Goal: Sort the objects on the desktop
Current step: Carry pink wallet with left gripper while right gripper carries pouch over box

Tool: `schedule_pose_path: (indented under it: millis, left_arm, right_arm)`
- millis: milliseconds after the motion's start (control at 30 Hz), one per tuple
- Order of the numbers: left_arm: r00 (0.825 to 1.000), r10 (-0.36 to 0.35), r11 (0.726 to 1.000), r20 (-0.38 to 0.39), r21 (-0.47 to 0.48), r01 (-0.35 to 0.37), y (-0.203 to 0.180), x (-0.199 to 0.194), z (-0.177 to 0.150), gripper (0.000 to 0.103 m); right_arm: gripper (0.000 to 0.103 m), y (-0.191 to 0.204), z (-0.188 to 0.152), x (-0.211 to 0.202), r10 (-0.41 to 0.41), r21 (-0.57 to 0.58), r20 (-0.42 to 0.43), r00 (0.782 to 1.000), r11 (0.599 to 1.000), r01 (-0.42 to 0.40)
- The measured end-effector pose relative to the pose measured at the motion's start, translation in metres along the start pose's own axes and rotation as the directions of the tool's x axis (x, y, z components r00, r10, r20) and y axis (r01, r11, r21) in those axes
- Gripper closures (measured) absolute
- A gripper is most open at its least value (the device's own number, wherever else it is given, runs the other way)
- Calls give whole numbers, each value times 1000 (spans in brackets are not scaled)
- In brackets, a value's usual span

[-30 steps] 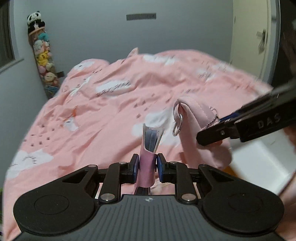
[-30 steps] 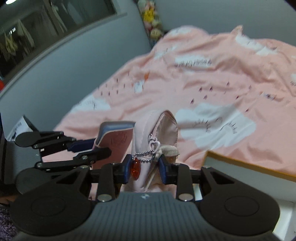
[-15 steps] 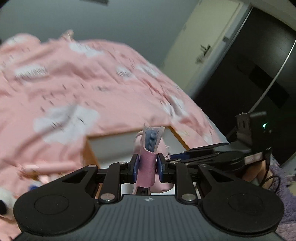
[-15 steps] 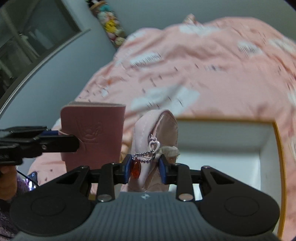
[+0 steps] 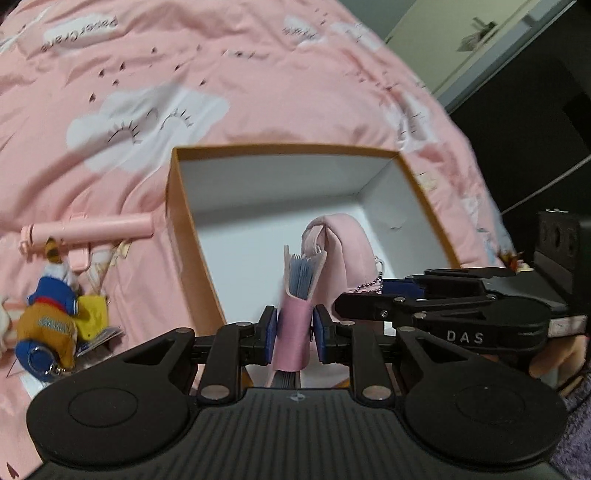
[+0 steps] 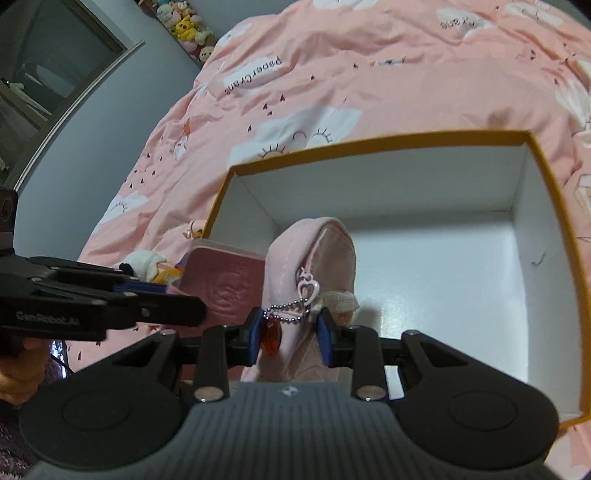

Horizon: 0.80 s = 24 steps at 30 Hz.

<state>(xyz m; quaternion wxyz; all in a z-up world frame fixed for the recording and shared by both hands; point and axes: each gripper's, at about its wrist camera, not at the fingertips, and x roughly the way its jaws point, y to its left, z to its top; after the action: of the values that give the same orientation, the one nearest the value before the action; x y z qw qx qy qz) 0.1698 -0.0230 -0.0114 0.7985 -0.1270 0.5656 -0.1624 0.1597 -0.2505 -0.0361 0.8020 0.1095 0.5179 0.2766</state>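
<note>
My left gripper [image 5: 294, 330] is shut on a pink card wallet [image 5: 297, 284] that stands upright with blue-grey cards showing at its top. My right gripper [image 6: 290, 332] is shut on a soft pink zip pouch [image 6: 314, 258] with a heart pull, bead chain and red charm. Both hang side by side over the near left corner of an open box [image 6: 369, 142] with an orange rim and white inside. The right wrist view shows the left gripper [image 6: 188, 301] and wallet [image 6: 225, 280] at the left. In the left wrist view the right gripper [image 5: 362, 293] holds the pouch [image 5: 347, 251] at the right.
The box lies on a pink duvet [image 5: 147, 74] with white clouds. Left of the box lie a pink tube [image 5: 96, 229] and a blue and orange plush keychain [image 5: 51, 321]. A hand [image 6: 18, 373] holds the left gripper. Plush toys [image 6: 184, 29] hang by the wall.
Both grippers have swung from above the bedspread to over the box and tipped downward. Each keeps its grip, the wallet on the left and the pouch on the right.
</note>
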Motion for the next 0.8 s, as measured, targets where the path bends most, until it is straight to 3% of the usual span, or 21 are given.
schedule_pose_path:
  millis: [233, 500, 700, 800]
  left_arm:
    - [995, 36, 997, -91, -66, -42, 7, 27, 3, 79]
    - [994, 67, 994, -90, -80, -74, 10, 31, -7, 79]
    - [995, 47, 988, -85, -143, -59, 27, 32, -16, 79]
    - [997, 33, 984, -64, -171, -44, 26, 32, -17, 78]
  right_arm:
    - [70, -5, 1, 19, 44, 16, -81, 996, 999, -43]
    - [75, -10, -7, 43, 136, 86, -159, 978, 989, -124]
    - [77, 1, -12, 55, 138, 48, -180, 974, 990, -131]
    - [76, 6, -7, 50, 100, -4, -200, 975, 995, -103]
